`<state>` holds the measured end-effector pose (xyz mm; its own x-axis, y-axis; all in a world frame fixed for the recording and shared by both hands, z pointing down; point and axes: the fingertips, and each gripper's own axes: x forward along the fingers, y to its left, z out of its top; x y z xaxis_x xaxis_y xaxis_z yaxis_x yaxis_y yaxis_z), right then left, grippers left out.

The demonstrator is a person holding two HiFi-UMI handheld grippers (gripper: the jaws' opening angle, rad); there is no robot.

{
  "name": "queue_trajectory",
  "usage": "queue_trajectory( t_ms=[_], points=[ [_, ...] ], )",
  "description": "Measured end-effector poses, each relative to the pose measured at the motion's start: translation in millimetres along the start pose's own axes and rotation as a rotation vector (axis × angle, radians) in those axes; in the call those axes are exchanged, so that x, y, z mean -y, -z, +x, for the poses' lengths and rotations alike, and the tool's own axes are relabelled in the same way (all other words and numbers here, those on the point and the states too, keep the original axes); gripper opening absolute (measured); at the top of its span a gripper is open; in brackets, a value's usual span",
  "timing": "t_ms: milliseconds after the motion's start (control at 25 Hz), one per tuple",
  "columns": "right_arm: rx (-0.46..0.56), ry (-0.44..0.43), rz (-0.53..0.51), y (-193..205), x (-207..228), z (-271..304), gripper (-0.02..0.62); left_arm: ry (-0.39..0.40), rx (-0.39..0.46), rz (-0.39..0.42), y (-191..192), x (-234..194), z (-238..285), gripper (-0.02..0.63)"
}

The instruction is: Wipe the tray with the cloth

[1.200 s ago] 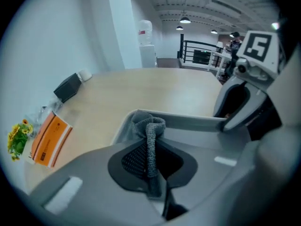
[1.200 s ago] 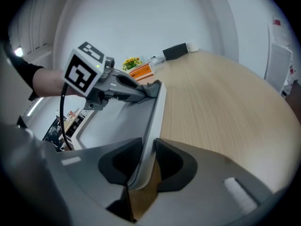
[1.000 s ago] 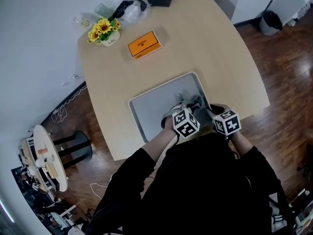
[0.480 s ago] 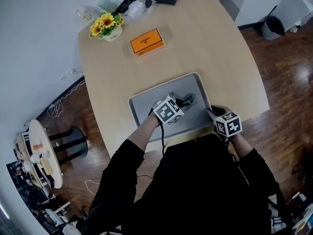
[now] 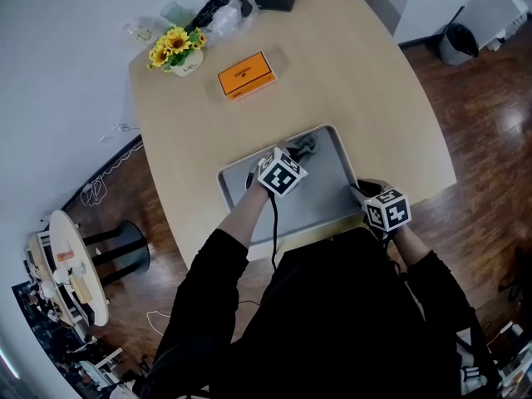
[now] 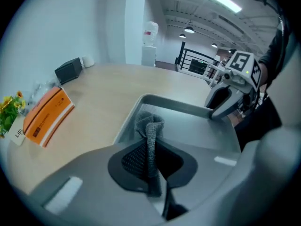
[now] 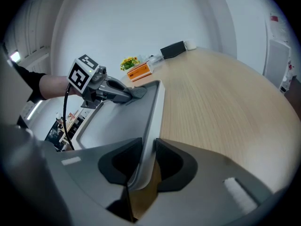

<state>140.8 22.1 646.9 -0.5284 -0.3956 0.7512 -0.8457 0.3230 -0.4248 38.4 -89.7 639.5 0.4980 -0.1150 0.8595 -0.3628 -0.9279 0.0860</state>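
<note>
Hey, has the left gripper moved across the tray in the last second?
Yes. The left gripper, shut on the cloth, has slid across the tray, away from the near rim toward the orange box.

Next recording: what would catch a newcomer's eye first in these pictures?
The grey tray at the near edge of the table stands out, with the left gripper pinching a grey cloth at its far end. The right gripper clamps the tray's rim at its near right corner. Farther back sit an orange box and a pot of sunflowers.
</note>
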Motion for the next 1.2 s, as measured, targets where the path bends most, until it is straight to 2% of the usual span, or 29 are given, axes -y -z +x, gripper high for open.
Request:
queue_trajectory(
  t_ms=[120,240,400,560,680,800,1000,1200],
  points=[
    [0.002,0.007,0.01,0,2,-2,0.095,0.068,-0.015,0.066,16,49,-6,0.003],
    [0.004,0.014,0.017,0,4,-3,0.095,0.09,-0.004,0.129,42,104,-15,0.003],
    [0.005,0.027,0.022,1,4,-2,0.095,0.146,-0.009,0.145,73,158,-24,0.003],
    [0.015,0.035,0.042,0,4,-1,0.095,0.232,-0.016,0.129,87,171,-29,0.002],
    [0.017,0.037,0.046,0,3,-1,0.095,0.231,-0.027,0.147,85,150,-30,0.002],
    [0.017,0.033,0.045,1,3,0,0.095,0.153,-0.035,0.145,75,102,-27,0.002],
    [0.021,0.02,0.053,0,2,0,0.095,0.049,-0.017,0.058,49,10,-22,0.003],
    [0.018,0.003,0.051,-2,3,-1,0.097,-0.063,-0.046,0.073,40,-39,-23,0.003]
  ],
)
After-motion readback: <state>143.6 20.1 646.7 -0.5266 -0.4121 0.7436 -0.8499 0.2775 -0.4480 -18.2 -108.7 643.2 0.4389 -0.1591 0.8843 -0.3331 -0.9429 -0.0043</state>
